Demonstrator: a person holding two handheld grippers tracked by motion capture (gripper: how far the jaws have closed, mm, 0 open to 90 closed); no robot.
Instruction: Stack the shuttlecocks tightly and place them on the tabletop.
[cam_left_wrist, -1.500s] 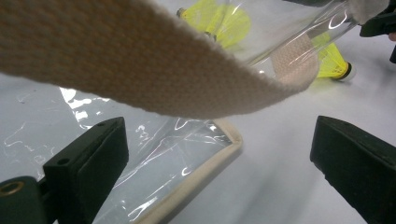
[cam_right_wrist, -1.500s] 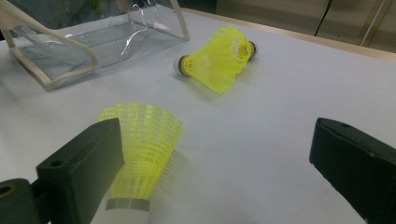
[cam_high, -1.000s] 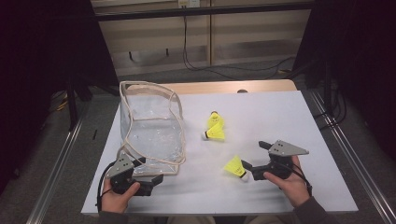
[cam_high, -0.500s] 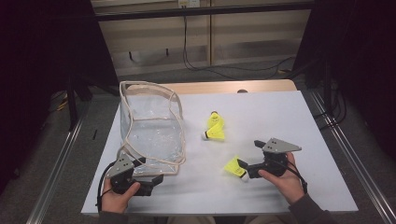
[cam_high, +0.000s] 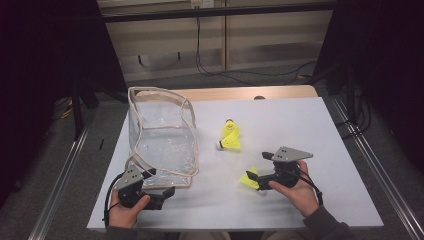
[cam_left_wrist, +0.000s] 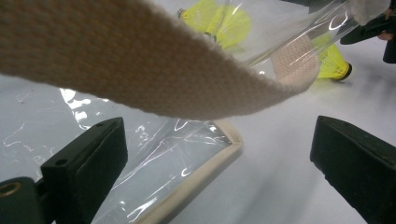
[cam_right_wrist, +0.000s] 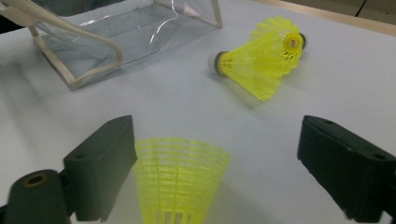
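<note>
Between right fingers (cam_right_wrist: 224, 177), shuttlecock (cam_right_wrist: 180, 179) base cut off

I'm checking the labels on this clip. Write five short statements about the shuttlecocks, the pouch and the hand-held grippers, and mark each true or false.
1. All the shuttlecocks are yellow. True.
2. One shuttlecock lies between the jaws of the right hand-held gripper. True; the jaws have just been closing, but the pads do not yet press on it.
3. The clear pouch holds a shuttlecock. False: every shuttlecock lies on the table, outside the pouch.
4. The left hand-held gripper is clamped shut on the pouch's strap. False: its jaws stand wide open, with the strap above them.
5. The pouch stands on the person's right. False: it is on the left.
</note>
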